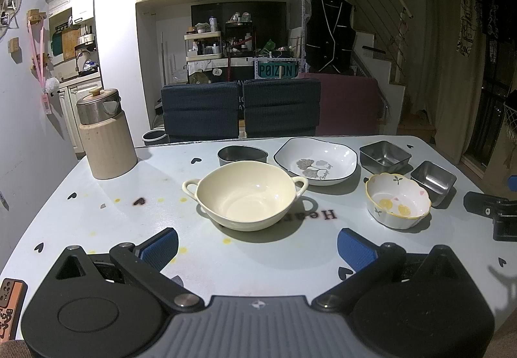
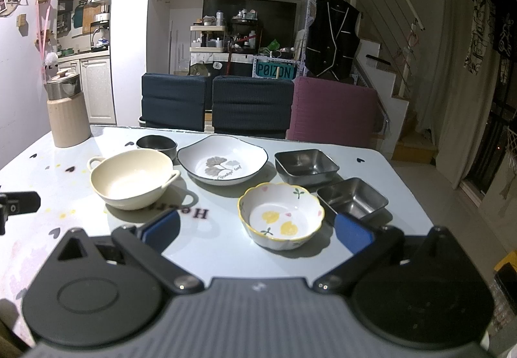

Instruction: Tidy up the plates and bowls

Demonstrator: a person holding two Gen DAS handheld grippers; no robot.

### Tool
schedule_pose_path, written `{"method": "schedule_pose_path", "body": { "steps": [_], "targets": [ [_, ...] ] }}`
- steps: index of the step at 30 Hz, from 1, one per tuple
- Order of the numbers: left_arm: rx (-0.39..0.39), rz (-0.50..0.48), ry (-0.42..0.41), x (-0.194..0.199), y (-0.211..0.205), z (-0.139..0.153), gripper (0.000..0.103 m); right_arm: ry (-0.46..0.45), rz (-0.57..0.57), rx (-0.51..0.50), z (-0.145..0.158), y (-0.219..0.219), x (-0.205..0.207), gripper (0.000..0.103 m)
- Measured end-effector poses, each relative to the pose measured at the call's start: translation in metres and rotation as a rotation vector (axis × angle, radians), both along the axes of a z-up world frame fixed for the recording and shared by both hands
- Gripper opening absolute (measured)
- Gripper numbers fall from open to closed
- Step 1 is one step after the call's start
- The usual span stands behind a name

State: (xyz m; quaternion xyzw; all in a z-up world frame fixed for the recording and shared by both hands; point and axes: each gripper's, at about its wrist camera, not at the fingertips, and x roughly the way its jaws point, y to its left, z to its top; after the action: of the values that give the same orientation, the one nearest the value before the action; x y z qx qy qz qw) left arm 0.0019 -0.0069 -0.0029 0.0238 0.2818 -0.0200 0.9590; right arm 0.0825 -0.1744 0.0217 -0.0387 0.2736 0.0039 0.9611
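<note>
Round steel bowl (image 1: 242, 155) half-hidden behind cream bowl (image 1: 245, 194); each gripper (image 1: 257, 245) (image 2: 257, 233) spread, empty.

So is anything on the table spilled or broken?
Nothing is spilled or broken. The cream bowl, leaf plate, flowery bowl and metal dishes all sit upright and empty. The only odd bits are small yellow and dark marks on the table; I cannot tell if they are stains.

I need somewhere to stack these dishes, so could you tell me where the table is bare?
The table is bare on its left, between the canister and the cream two-handled bowl, and along the near edge in front of both open tongs. The right half is crowded: leaf plate, flowered bowl and two steel square dishes sit close together.
</note>
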Motion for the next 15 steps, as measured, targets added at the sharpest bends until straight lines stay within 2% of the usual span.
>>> {"method": "schedule_pose_path", "body": {
  "steps": [15],
  "targets": [
    [0.003, -0.002, -0.036, 0.0012, -0.0076, 0.0077, 0.103, -0.005, -0.020, 0.009, -0.0002, -0.0029, -0.0011, 0.103]
  ]
}}
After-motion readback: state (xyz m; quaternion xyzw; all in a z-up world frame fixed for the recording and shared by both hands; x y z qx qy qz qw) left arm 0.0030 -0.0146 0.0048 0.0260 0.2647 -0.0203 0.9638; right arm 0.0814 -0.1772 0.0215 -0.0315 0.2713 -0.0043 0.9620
